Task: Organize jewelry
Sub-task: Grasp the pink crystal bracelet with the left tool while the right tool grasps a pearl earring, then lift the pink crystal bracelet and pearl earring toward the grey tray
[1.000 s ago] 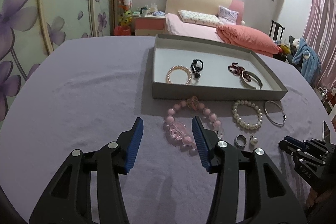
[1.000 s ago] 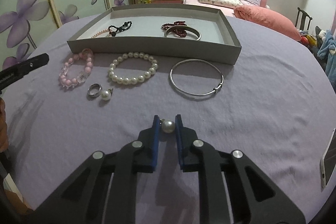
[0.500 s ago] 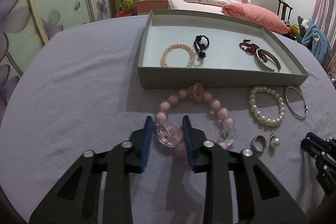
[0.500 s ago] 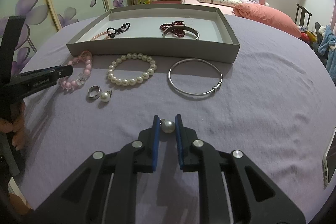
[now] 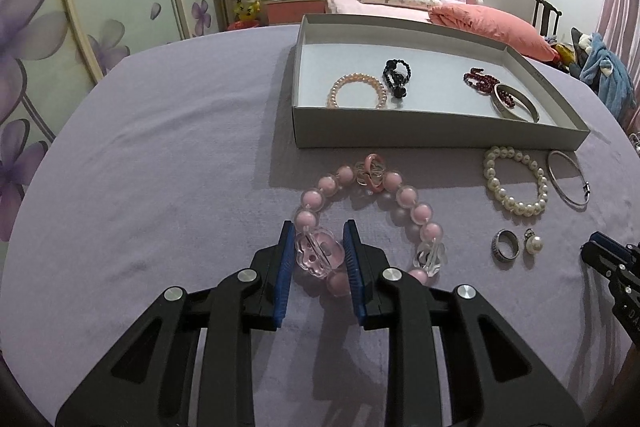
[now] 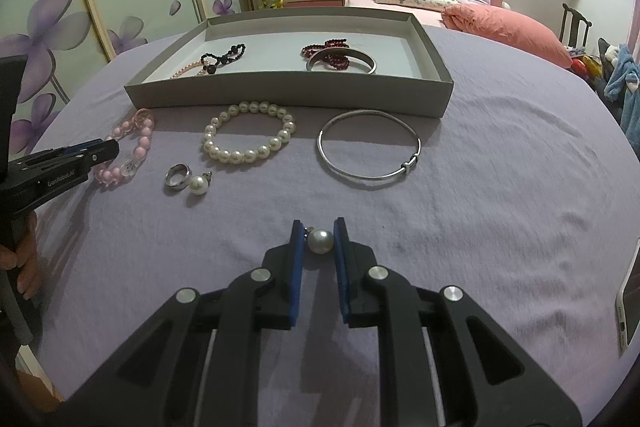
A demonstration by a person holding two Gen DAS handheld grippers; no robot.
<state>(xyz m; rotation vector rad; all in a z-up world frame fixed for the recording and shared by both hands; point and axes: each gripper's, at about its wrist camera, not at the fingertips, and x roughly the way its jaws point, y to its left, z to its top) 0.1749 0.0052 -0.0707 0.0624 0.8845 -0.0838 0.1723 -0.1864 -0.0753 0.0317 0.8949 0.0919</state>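
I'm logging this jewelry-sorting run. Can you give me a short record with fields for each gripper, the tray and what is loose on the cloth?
left gripper: shut on pink bead bracelet
right gripper: shut on pearl earring
tray: holds four pieces
loose on cloth: white pearl bracelet, silver bangle, ring, second pearl earring

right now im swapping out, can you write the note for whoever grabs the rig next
Left hand-held gripper: closed on the clear charm of the pink bead bracelet, which lies on the cloth.
Right hand-held gripper: holds a pearl earring.
Done: four pieces already lie in the grey tray.
Left: white pearl bracelet, silver bangle, ring and second pearl earring lie in front of the tray.
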